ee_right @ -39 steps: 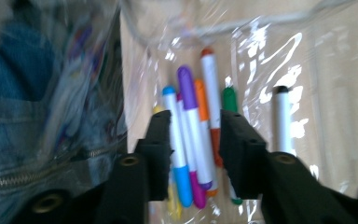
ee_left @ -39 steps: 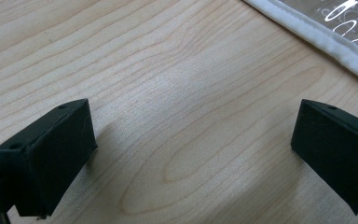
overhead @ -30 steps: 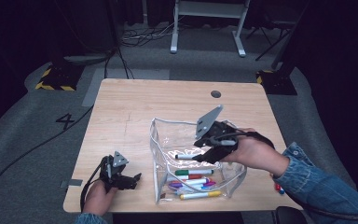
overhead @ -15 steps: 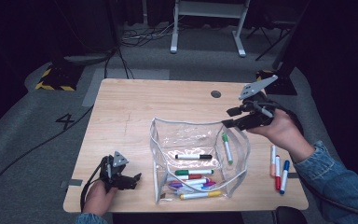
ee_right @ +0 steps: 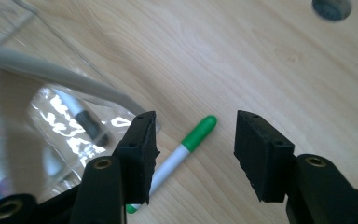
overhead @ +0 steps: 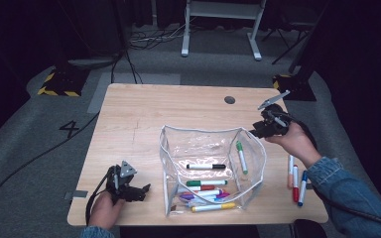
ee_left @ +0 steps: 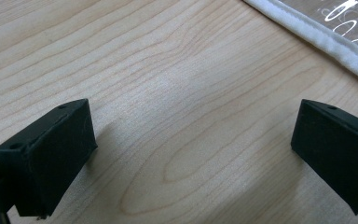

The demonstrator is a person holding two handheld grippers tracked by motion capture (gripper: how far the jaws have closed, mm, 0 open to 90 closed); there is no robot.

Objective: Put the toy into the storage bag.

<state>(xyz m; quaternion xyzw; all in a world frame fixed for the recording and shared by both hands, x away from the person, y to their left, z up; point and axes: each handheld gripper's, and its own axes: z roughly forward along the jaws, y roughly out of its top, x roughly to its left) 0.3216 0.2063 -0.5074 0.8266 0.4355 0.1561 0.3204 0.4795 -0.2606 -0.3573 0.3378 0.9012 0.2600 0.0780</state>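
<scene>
A clear pouch (overhead: 211,148) with a white rim stands open in the middle of the table, holding several markers. A green-capped marker (overhead: 240,156) lies within its outline at the right end. My right gripper (overhead: 255,133) hovers just right of the pouch. It is open, its jaws have just been opening, and nothing is gripped. In the right gripper view the green-capped marker (ee_right: 186,144) lies on the wood below the gap between the jaws. My left gripper (overhead: 143,191) rests open at the front left with only bare wood between its jaws (ee_left: 191,158).
Three markers (overhead: 296,181) lie side by side on the table near the right edge, in front of the right hand. A round cable hole (overhead: 229,99) sits at the back of the table. The pouch's white edge (ee_left: 317,39) crosses the left gripper view's upper right corner.
The right gripper has moved from above the pouch out to its right side. The green-capped marker now lies uncovered at the pouch's right end. The left gripper has stayed put.
</scene>
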